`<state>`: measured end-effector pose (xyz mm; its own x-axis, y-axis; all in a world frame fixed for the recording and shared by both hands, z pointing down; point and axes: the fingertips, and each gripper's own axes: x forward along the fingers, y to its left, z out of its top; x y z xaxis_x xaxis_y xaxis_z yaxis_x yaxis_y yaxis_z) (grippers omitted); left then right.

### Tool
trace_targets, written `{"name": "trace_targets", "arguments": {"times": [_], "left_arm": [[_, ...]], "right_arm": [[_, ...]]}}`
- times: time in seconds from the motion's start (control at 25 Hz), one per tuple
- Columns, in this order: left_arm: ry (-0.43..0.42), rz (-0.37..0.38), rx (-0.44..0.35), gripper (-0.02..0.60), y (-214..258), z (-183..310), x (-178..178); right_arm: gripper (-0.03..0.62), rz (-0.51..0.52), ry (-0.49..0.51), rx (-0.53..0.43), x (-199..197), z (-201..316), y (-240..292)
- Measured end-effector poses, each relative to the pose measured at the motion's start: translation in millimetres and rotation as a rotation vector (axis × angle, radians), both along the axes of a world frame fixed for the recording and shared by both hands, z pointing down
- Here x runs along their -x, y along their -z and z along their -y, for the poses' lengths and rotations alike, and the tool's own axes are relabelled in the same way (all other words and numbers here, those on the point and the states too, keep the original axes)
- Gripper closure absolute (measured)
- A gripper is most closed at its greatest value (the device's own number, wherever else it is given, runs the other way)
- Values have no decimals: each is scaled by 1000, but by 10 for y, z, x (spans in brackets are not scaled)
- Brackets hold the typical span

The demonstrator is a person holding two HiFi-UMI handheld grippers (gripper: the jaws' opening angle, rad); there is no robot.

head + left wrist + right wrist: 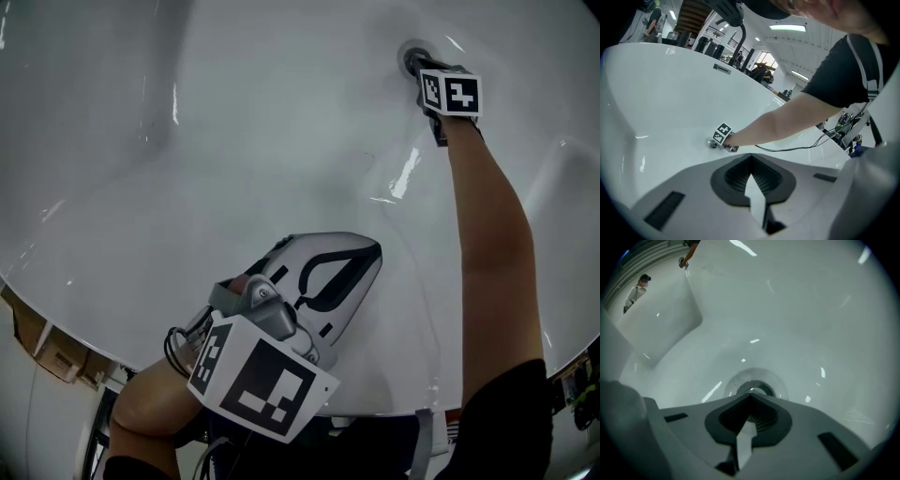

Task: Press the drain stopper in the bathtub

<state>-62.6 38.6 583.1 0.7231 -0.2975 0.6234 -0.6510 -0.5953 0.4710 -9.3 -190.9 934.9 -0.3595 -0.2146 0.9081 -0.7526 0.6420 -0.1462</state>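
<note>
Head view: my right hand-held gripper (419, 67), jaws pressed together, points at the drain stopper (411, 56) low in the bathtub (234, 141). Left gripper view: my left hand-held gripper (751, 158) is closed on nothing and well apart. Right gripper view: the stopper looks to me like rigid, slick metal, so I'd push its centre. The smooth walls leave open room.

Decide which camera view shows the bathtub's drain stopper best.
The right gripper view: the drain stopper sits close, just past the shut jaws. The head view shows it small, half behind the right hand-held gripper. The left gripper view shows a distant speck.
</note>
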Motion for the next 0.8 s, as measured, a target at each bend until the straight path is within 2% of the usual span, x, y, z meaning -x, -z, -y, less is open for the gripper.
{"name": "trace_targets", "arguments": {"times": [0.44,0.68,0.8], "left_arm": [[15,-19,21,577,-17,-10,-6],[4,-28,13,577,29,-4,1],[7,-28,-9,577,72,29,20]], "right_arm": [[582,-3,17,54,14,-9,-62],[582,-91,60,15,41,-18,-96],[582,-88,43,-4,59,-28,-115]]}}
